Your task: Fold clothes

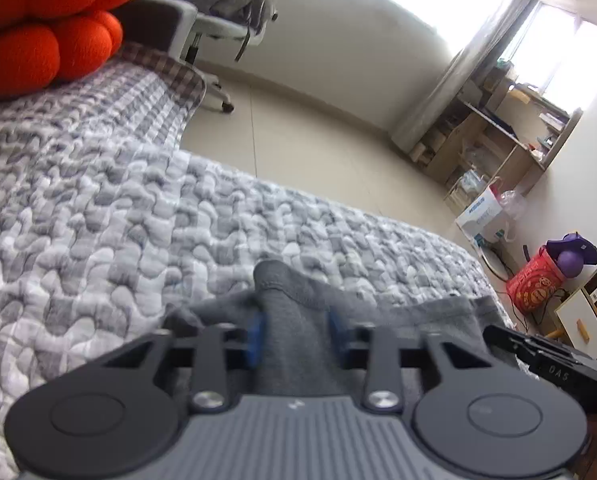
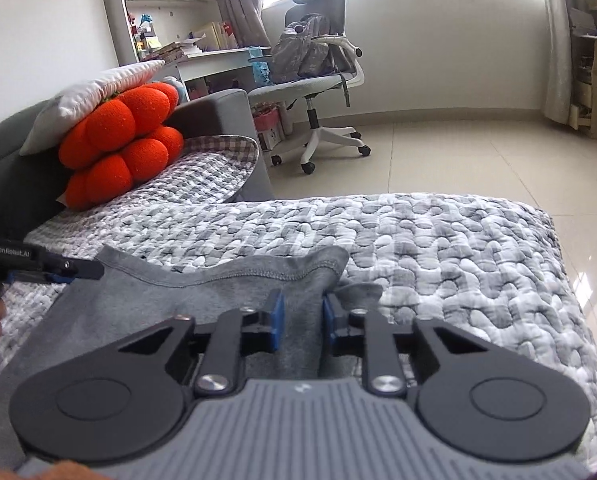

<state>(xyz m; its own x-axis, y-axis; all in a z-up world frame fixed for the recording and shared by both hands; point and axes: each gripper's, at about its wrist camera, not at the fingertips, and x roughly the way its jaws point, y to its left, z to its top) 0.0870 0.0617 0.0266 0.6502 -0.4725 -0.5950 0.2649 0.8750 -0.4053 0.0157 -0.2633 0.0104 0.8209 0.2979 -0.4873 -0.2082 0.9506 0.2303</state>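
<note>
Fig.: both wrist views, grey garment (image 2: 202, 292) lying on the quilted cover (image 2: 438, 248); all places given w.r.t. the orange cushion (image 2: 126, 148).

L gripper (image 1: 296, 330): jaws clamped on a bunched hemmed corner of the garment, on the side of the cloth nearer the cushion. R gripper (image 2: 302, 318): jaws clamped on the opposite hemmed corner, farther from the cushion, toward the floor-side edge of the cover. The hem sags between the two holds, so we judge the corners raised a little off the cover.

Step in hand, as we read it: a two-corner hold for carrying one edge across the garment, or for spreading it flat; the views fit either. Next move, in our judgement, calls for both grips kept firm & the two corners moved level w/ each other, so the hem stays straight.
</note>
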